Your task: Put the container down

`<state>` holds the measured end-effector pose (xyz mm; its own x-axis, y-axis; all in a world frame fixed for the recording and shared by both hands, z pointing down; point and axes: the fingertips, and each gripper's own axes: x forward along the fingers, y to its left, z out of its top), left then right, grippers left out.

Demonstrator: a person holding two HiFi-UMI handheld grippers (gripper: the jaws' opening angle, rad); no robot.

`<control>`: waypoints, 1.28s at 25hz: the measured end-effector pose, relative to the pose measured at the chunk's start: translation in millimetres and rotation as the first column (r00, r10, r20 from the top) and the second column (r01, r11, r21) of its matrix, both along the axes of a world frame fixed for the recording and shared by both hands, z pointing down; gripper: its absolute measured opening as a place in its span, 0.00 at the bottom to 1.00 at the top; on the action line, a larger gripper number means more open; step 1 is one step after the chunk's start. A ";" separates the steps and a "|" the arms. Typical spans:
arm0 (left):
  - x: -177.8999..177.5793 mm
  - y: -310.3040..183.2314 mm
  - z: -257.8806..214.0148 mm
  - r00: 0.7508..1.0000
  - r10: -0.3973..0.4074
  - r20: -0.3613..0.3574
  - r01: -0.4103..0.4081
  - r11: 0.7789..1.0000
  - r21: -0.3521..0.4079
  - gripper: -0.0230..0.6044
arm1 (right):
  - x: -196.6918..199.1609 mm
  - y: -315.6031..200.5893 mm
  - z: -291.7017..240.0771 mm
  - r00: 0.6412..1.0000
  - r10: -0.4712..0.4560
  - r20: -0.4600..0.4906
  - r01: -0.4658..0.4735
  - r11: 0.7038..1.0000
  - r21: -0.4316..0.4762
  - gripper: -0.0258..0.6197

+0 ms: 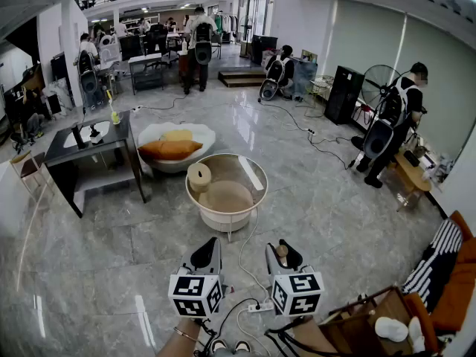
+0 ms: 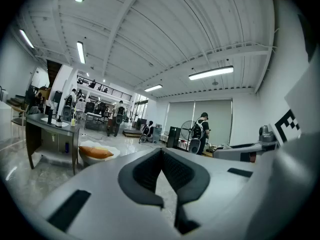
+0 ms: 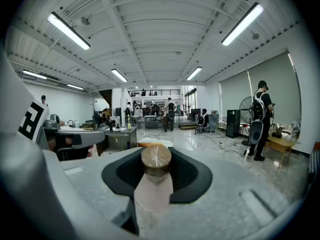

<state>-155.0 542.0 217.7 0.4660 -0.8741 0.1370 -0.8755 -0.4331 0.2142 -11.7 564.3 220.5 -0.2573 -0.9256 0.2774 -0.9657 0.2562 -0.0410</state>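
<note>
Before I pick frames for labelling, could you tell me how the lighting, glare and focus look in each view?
Head view: strong fisheye bending, with glare streaks on the glossy floor. Left gripper view: dark round vignette, and the left gripper is soft up close. Right gripper view: the held container is blurred and the strip lights are blown out.

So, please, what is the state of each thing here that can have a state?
Clear container with brown round lid: lid on, upright, held in the air.
Right gripper: shut on the container.
Left gripper: shut, empty.
Beige roll: standing upright on the round glass-topped table.
</note>
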 end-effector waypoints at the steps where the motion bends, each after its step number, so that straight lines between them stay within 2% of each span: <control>1: 1.1 0.9 -1.2 1.000 0.000 -0.001 0.000 1.000 0.000 0.03 | 1.0 0.9 -1.2 1.000 0.001 0.000 -0.001 1.000 0.001 0.24; 8: -1.9 4.2 -3.5 1.000 0.001 -0.006 -0.001 1.000 0.008 0.03 | -3.9 6.2 0.1 1.000 -0.011 -0.005 0.011 1.000 -0.008 0.24; 12: -10.0 6.4 -3.4 1.000 0.005 -0.009 -0.005 1.000 0.015 0.03 | -13.5 10.1 3.2 0.999 -0.026 0.042 0.027 0.999 -0.023 0.24; 17: -18.6 8.4 1.8 1.000 0.008 -0.010 -0.008 1.000 0.013 0.03 | -21.5 13.3 7.3 0.999 -0.012 0.053 0.014 1.000 -0.023 0.24; 21: -20.6 5.9 8.4 1.000 0.017 0.010 -0.017 1.000 -0.003 0.03 | -21.4 9.2 11.2 0.996 -0.002 0.090 0.005 0.999 -0.032 0.24; 27: -18.9 -17.3 11.2 1.000 0.005 0.015 -0.005 1.000 -0.006 0.03 | -13.2 -15.3 13.9 0.995 0.006 0.100 -0.004 1.000 -0.023 0.24; 32: -16.2 -55.1 17.2 1.000 -0.009 0.015 0.010 1.000 -0.022 0.03 | -8.4 -55.3 19.6 0.995 -0.001 0.099 0.004 0.999 -0.037 0.24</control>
